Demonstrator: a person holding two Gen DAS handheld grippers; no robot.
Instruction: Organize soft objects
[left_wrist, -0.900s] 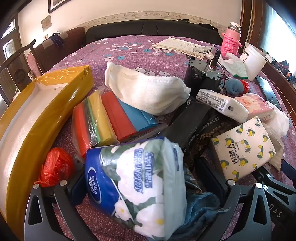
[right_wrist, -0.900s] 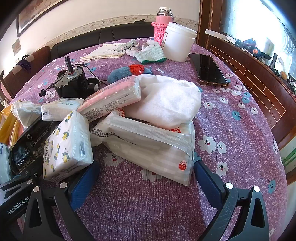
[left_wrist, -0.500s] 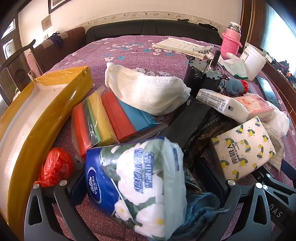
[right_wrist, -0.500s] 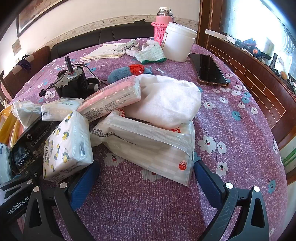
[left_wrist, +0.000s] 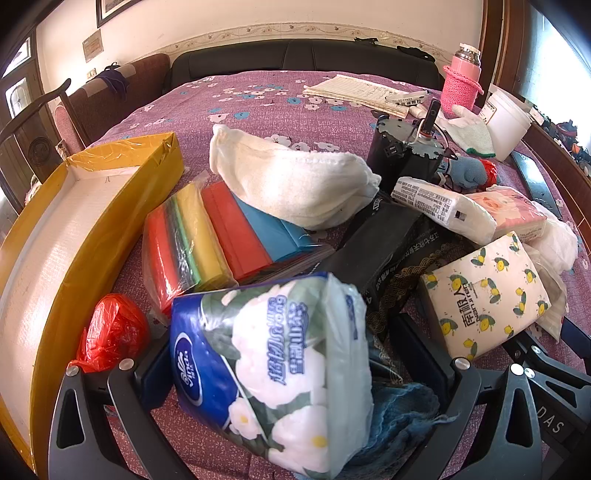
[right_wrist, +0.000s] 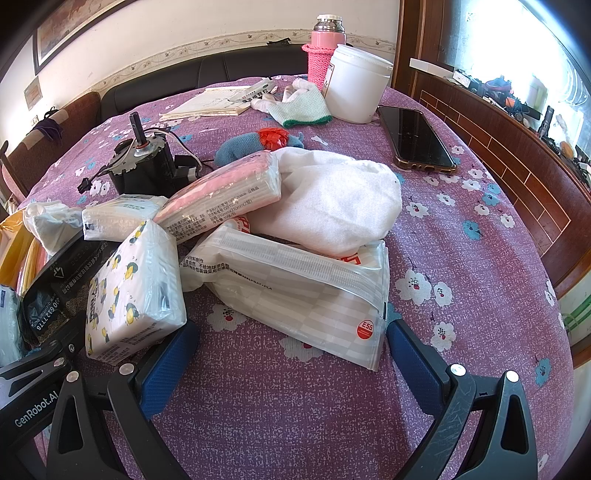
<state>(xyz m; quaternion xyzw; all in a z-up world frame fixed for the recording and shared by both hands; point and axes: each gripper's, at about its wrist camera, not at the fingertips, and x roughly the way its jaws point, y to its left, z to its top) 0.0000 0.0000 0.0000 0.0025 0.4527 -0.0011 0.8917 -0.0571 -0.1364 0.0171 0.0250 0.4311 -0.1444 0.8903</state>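
In the left wrist view my left gripper (left_wrist: 288, 354) stands wide open around a blue-and-white flowered tissue pack (left_wrist: 273, 369), which leans over a dark blue cloth (left_wrist: 399, 417). Beyond lie a bag of coloured cloths (left_wrist: 214, 236), a white towel (left_wrist: 295, 181), a black pouch (left_wrist: 376, 243) and a lemon-print tissue pack (left_wrist: 487, 291). An open yellow box (left_wrist: 92, 229) is at the left. In the right wrist view my right gripper (right_wrist: 288, 343) is open, its fingers either side of a grey-white wipes pack (right_wrist: 299, 295) under a white towel (right_wrist: 332, 206).
A small motor (right_wrist: 144, 166), a phone (right_wrist: 417, 136), a white tub (right_wrist: 358, 88), a pink bottle (right_wrist: 325, 44), a glove (right_wrist: 299, 107) and papers (right_wrist: 210, 103) sit farther back on the purple flowered cloth. A red plastic bag (left_wrist: 110, 332) lies by the yellow box.
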